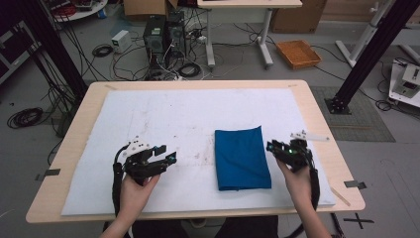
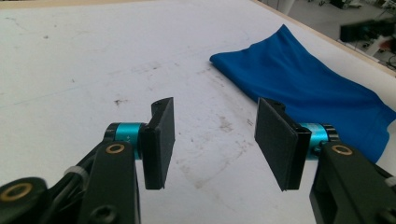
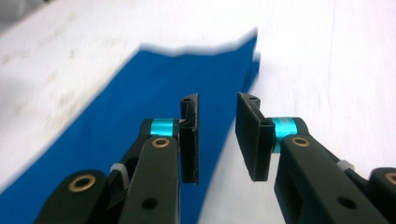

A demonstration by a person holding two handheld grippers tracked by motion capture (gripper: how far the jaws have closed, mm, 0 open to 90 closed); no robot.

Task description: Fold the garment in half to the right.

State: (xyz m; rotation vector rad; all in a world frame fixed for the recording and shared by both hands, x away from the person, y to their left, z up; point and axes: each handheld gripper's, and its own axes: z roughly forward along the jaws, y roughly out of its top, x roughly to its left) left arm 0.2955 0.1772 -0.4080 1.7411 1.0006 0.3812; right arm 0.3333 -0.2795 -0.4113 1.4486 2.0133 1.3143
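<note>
A folded blue cloth (image 1: 241, 157) lies flat on the white mat, right of centre. My left gripper (image 1: 171, 156) hovers left of the cloth with its jaws wide apart and nothing between them; in its own view (image 2: 215, 140) the cloth (image 2: 308, 88) lies ahead to the right. My right gripper (image 1: 271, 147) is at the cloth's right edge, jaws partly open and holding nothing. In the right gripper view (image 3: 217, 135) the jaws stand over the cloth's (image 3: 130, 121) edge, above the fabric.
The white mat (image 1: 163, 114) covers most of the wooden table (image 1: 317, 114). Beyond the table's far edge are computer towers (image 1: 163, 32), cables and an orange tray (image 1: 298, 53) on the floor. A black frame post (image 1: 366, 54) stands at the right.
</note>
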